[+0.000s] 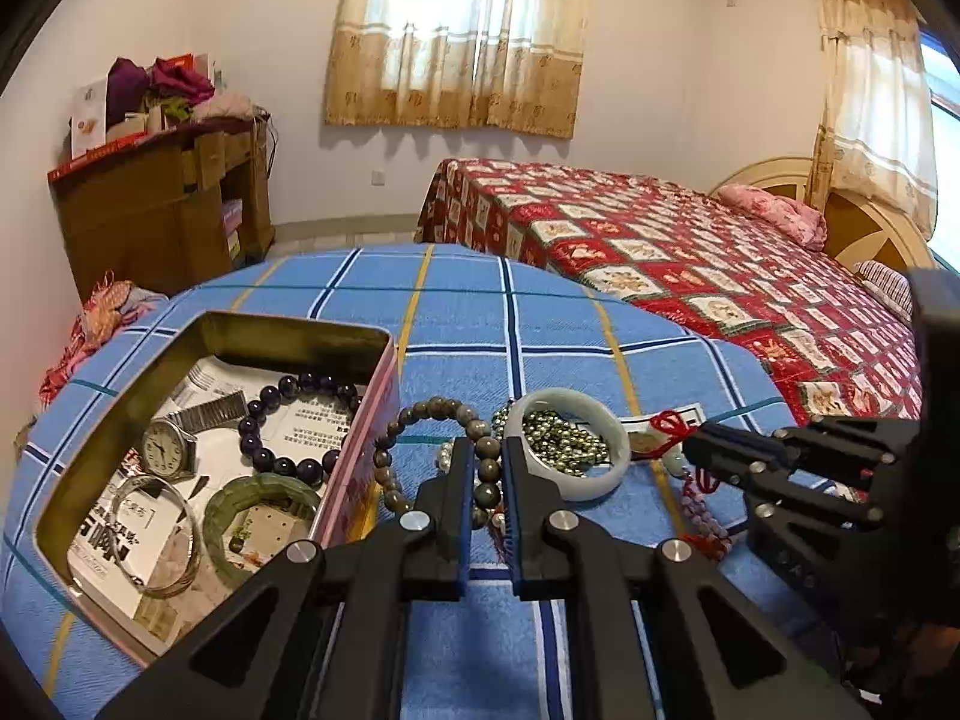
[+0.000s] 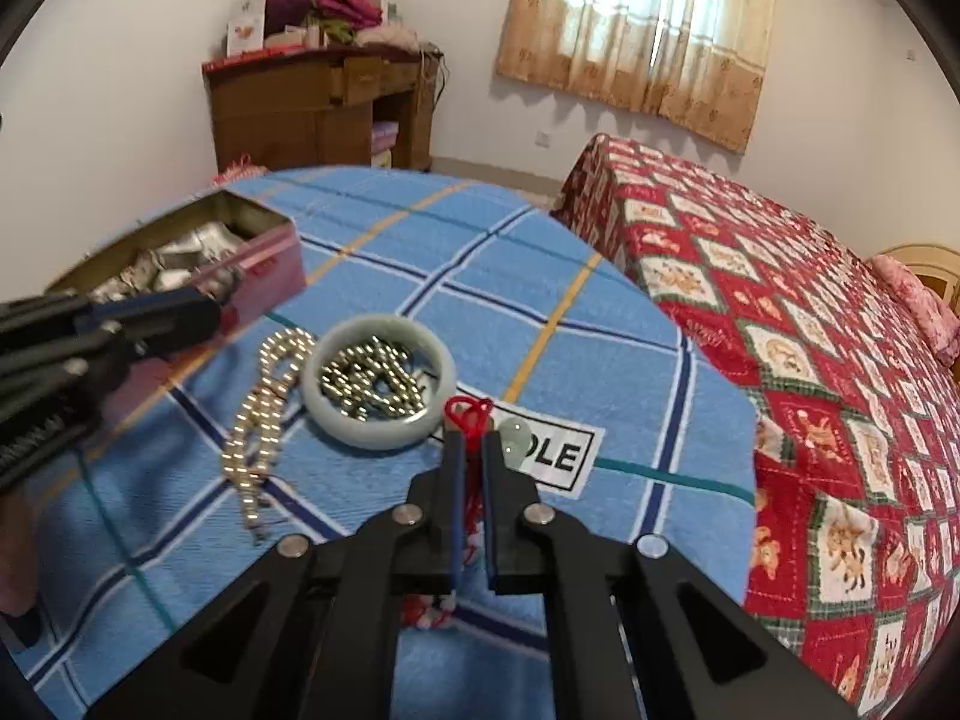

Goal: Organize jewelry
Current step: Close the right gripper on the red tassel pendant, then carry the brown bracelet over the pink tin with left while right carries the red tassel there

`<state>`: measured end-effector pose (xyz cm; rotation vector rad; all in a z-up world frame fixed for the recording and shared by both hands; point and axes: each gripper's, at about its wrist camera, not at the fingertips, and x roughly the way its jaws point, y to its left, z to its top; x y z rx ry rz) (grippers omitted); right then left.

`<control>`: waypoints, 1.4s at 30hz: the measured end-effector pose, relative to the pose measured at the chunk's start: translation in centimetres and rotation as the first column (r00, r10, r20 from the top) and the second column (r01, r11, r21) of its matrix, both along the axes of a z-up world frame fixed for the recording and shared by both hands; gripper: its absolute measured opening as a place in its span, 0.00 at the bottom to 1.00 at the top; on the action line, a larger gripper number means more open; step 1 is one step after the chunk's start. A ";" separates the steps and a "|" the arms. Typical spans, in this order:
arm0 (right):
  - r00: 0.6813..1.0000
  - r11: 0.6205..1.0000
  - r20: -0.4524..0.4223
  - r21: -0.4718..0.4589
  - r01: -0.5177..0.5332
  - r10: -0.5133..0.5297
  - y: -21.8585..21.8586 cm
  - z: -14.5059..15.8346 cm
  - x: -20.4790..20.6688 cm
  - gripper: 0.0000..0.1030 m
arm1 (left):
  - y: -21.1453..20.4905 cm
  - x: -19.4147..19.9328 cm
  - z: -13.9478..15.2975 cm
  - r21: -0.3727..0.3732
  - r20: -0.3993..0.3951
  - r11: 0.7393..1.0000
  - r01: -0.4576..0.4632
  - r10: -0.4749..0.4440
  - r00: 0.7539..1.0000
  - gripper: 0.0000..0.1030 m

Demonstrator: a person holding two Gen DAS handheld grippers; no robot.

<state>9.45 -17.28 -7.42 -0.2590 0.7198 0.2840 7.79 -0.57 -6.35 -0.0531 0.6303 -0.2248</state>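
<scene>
Left tongs [image 1: 487, 468] clamped on round-bead bracelet [image 1: 420, 414]; right tongs [image 2: 474, 450] clamped on knotted red cord [image 2: 471, 414].

On the counter [image 1: 468, 312] the tin box [image 1: 360, 444] stands at the left. In it lie a wristwatch [image 1: 168, 447], a bead bracelet [image 1: 294, 420], a metal bangle [image 1: 159, 537] and a jade bangle [image 1: 258, 516]. Just right of the box lies another bead bracelet [image 1: 420, 438], then a pale bangle [image 1: 570, 444] with a bead chain [image 1: 558, 441] inside it. Right of that lies a corded pendant [image 2: 516, 438]. A bed [image 1: 690, 264] stands behind the counter, to its right.
</scene>
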 end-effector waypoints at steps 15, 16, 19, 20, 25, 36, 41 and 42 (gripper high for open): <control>0.990 0.988 0.102 0.105 -0.113 0.102 2.5 6.5 -1.6 0.06 | 4.1 -2.5 5.2 -0.053 0.055 0.998 -0.040 0.042 0.998 0.08; 0.988 0.985 0.103 0.114 -0.127 0.115 2.9 6.7 -1.5 0.06 | 4.5 -2.5 5.3 -0.054 0.053 0.997 -0.048 0.051 0.997 0.08; 0.984 0.977 0.100 0.144 -0.160 0.146 3.7 7.0 -1.2 0.06 | 6.2 -2.6 5.6 -0.057 0.043 0.995 -0.084 0.087 0.995 0.08; 0.983 0.974 0.100 0.152 -0.166 0.152 3.9 7.1 -1.1 0.06 | 6.7 -2.6 5.7 -0.059 0.041 0.994 -0.095 0.098 0.994 0.08; 0.975 0.961 0.104 0.178 -0.214 0.198 5.4 7.6 -0.8 0.06 | 8.8 -2.7 6.0 -0.062 0.042 0.988 -0.141 0.144 0.989 0.08; 0.951 0.935 0.118 0.186 -0.303 0.285 9.7 7.7 -0.3 0.06 | 12.3 -2.0 5.4 -0.047 0.017 0.977 -0.209 0.210 0.978 0.08; 0.941 0.920 0.106 0.199 -0.337 0.322 11.6 7.1 0.0 0.06 | 13.1 -1.3 4.2 -0.041 -0.013 0.973 -0.227 0.227 0.974 0.08; 0.940 0.918 0.101 0.201 -0.341 0.327 11.9 6.9 0.0 0.06 | 13.2 -1.1 4.0 -0.037 -0.018 0.972 -0.231 0.230 0.973 0.08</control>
